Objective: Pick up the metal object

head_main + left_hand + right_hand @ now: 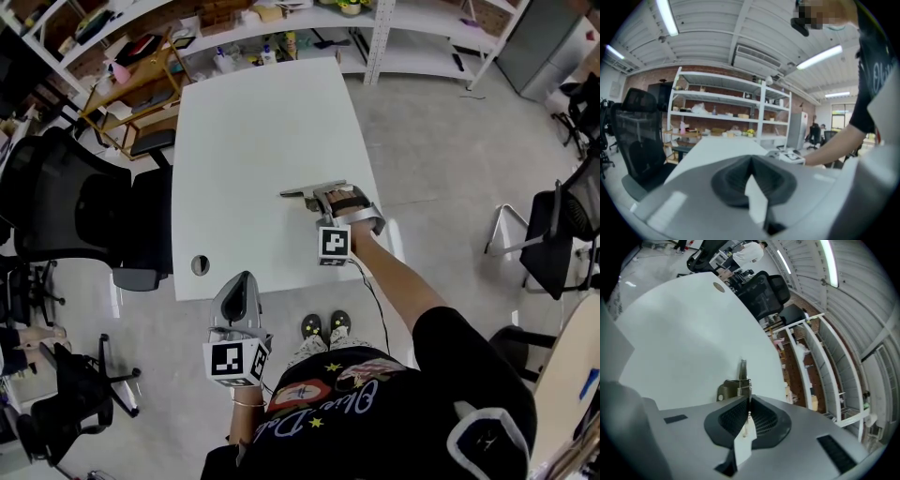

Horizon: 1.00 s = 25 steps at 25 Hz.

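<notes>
The metal object is a flat grey bar with a spring hinge, low over the right part of the white table. In the right gripper view the metal object sticks out past the jaws, which are pressed together on its near end. My right gripper is shut on it; whether the piece still touches the tabletop I cannot tell. My left gripper hangs off the table's front edge, pointing at the table. Its jaws meet in the left gripper view with nothing between them.
A round cable hole sits near the table's front left corner. Black office chairs stand left of the table, and another chair at the far right. Shelving with clutter runs along the back.
</notes>
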Each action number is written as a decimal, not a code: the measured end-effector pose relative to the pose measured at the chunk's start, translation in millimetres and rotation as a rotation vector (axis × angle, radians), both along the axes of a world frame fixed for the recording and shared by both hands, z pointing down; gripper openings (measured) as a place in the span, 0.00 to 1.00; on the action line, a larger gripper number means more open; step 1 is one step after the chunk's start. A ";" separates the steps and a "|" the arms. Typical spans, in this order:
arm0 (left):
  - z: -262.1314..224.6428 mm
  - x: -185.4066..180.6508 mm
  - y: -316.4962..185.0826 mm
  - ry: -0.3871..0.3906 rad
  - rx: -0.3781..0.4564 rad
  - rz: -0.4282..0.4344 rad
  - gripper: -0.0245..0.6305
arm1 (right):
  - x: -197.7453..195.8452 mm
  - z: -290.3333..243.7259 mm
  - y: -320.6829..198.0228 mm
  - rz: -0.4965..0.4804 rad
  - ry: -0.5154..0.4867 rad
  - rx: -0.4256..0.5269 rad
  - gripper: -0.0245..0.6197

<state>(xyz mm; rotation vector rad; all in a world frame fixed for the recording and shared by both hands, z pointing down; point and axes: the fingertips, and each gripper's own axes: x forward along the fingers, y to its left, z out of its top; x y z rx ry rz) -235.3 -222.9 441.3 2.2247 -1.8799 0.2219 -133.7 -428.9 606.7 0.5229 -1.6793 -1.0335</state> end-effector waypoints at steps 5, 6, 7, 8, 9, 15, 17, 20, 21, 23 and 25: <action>-7.2 5.1 1.4 -0.013 0.028 0.024 0.04 | 15.6 -18.6 18.1 0.012 -0.022 0.009 0.07; -9.1 6.6 1.8 -0.012 0.034 0.029 0.04 | 19.6 -23.1 21.4 0.017 -0.025 0.015 0.07; -11.0 8.4 2.6 -0.013 0.041 0.034 0.04 | 23.1 -27.6 25.1 0.020 -0.031 0.021 0.07; -12.7 10.6 3.8 -0.014 0.047 0.040 0.04 | 26.1 -32.0 29.2 0.022 -0.039 0.027 0.07; -14.4 13.2 5.3 -0.016 0.053 0.047 0.04 | 28.8 -36.2 33.5 0.022 -0.048 0.031 0.07; -16.7 25.7 14.6 -0.021 0.069 0.063 0.04 | 44.7 -60.7 64.1 0.028 -0.083 0.050 0.07; -15.5 23.3 17.3 -0.013 0.069 0.055 0.04 | 46.7 -70.9 76.4 0.033 -0.104 0.051 0.07; -12.7 17.8 20.2 -0.007 0.069 0.035 0.04 | 51.7 -89.1 97.4 0.041 -0.138 0.051 0.07; -11.9 16.2 20.6 -0.011 0.071 0.027 0.04 | 54.3 -95.2 104.1 0.042 -0.149 0.052 0.07; -10.9 13.9 20.9 -0.027 0.080 0.014 0.04 | 60.0 -107.5 117.2 0.039 -0.170 0.059 0.07; -10.1 12.1 20.6 -0.044 0.085 0.009 0.04 | 64.5 -120.5 129.3 0.038 -0.189 0.065 0.07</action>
